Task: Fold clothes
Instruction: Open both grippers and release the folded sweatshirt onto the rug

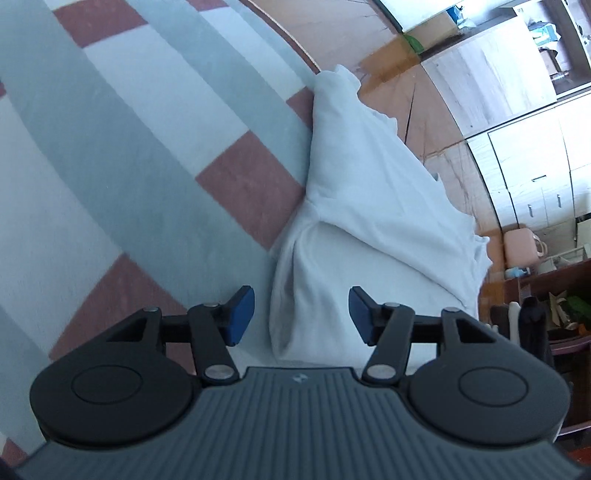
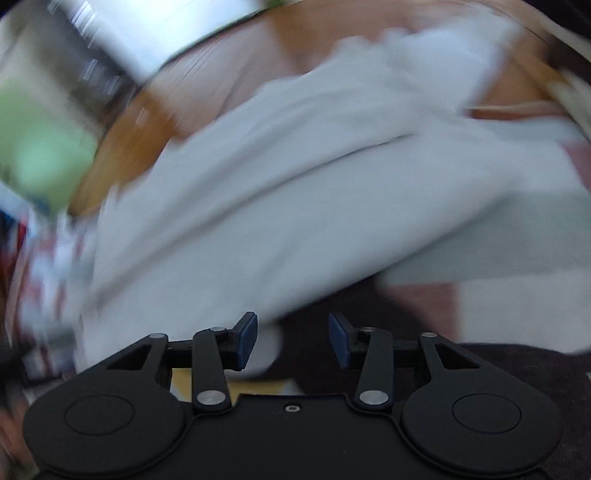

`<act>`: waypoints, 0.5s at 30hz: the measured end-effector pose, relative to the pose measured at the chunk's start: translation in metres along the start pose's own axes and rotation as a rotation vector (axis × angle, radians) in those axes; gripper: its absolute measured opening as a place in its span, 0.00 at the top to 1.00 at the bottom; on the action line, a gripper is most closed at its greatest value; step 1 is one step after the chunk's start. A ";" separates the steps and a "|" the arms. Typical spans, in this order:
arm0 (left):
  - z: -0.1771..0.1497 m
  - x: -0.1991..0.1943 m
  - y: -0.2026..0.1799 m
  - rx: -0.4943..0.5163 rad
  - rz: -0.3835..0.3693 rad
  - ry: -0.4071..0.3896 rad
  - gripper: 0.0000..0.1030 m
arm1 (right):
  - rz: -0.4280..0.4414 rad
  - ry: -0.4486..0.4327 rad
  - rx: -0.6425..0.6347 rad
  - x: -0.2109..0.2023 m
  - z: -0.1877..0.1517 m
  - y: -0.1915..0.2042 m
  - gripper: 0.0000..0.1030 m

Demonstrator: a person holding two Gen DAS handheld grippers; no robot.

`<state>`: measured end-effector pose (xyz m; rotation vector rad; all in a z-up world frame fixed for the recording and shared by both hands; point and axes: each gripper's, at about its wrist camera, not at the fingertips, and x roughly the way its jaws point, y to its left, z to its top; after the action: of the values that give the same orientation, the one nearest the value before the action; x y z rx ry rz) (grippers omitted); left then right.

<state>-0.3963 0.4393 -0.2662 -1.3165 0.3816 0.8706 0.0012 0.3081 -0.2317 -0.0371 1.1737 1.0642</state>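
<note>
On the striped cover (image 1: 122, 155), banded in grey-green, pale and dusty red, a white garment (image 1: 369, 206) is being shown by the left wrist view as a bunched, partly folded heap, lying along the cover's edge with wooden floor (image 1: 402, 62) beyond it.

Item: left gripper (image 1: 302, 314). It is being pointed steeply down at the near end of the garment. Its blue pads (image 1: 242, 314) are being held spread apart, with cloth seen between and beyond them; neither pad is seen pressing on it.

Item: right gripper (image 2: 292, 339). It is likewise being tilted downward, above the near edge of the same white garment (image 2: 295, 192). Its jaws are being held apart, with a lobe of white cloth seen just beside the left-hand pad (image 2: 247, 339); whether that cloth is touched cannot be told, and nothing is being pinched.

Only by the left view is the room being given sharply: pale cupboards (image 1: 524, 162) with handles, a pink case (image 1: 521, 245), a dark low table (image 1: 554, 291) bearing small items too small to be named. A brown cardboard box (image 1: 432, 29) is being shown beyond the floor; its contents are hidden.

Only by the right view is a dark surface (image 2: 517, 365) being shown under the gripper, with a green blur (image 2: 44, 155) at the left. This view is being smeared heavily by motion, so finer detail cannot be told.
</note>
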 end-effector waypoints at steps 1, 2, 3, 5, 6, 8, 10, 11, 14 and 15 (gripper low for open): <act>-0.001 0.003 -0.002 -0.002 -0.020 0.014 0.46 | -0.017 -0.060 0.062 -0.009 0.008 -0.015 0.53; -0.001 0.005 -0.004 -0.005 -0.039 0.027 0.46 | -0.036 -0.111 0.125 -0.017 0.016 -0.032 0.53; -0.002 0.008 -0.005 -0.007 -0.059 0.041 0.49 | -0.054 -0.146 0.181 -0.022 0.024 -0.048 0.53; -0.004 0.015 -0.014 0.039 -0.069 0.070 0.60 | -0.084 -0.157 0.265 -0.027 0.033 -0.074 0.53; -0.007 0.018 -0.022 0.087 -0.039 0.067 0.74 | -0.086 -0.157 0.301 -0.028 0.033 -0.085 0.53; -0.012 0.020 -0.035 0.179 0.009 0.045 0.78 | -0.066 -0.160 0.374 -0.028 0.030 -0.099 0.52; -0.016 0.019 -0.043 0.218 0.017 0.019 0.78 | -0.020 -0.169 0.434 -0.025 0.023 -0.106 0.48; -0.017 0.019 -0.045 0.224 0.017 0.007 0.78 | -0.004 -0.177 0.441 -0.022 0.020 -0.106 0.48; -0.018 0.022 -0.047 0.205 0.040 0.018 0.73 | 0.040 -0.200 0.458 -0.015 0.012 -0.104 0.36; -0.018 0.023 -0.048 0.199 0.052 0.029 0.72 | 0.045 -0.201 0.452 -0.015 0.011 -0.102 0.36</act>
<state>-0.3420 0.4301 -0.2543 -1.1404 0.5144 0.8355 0.0797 0.2489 -0.2644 0.4418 1.2098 0.7999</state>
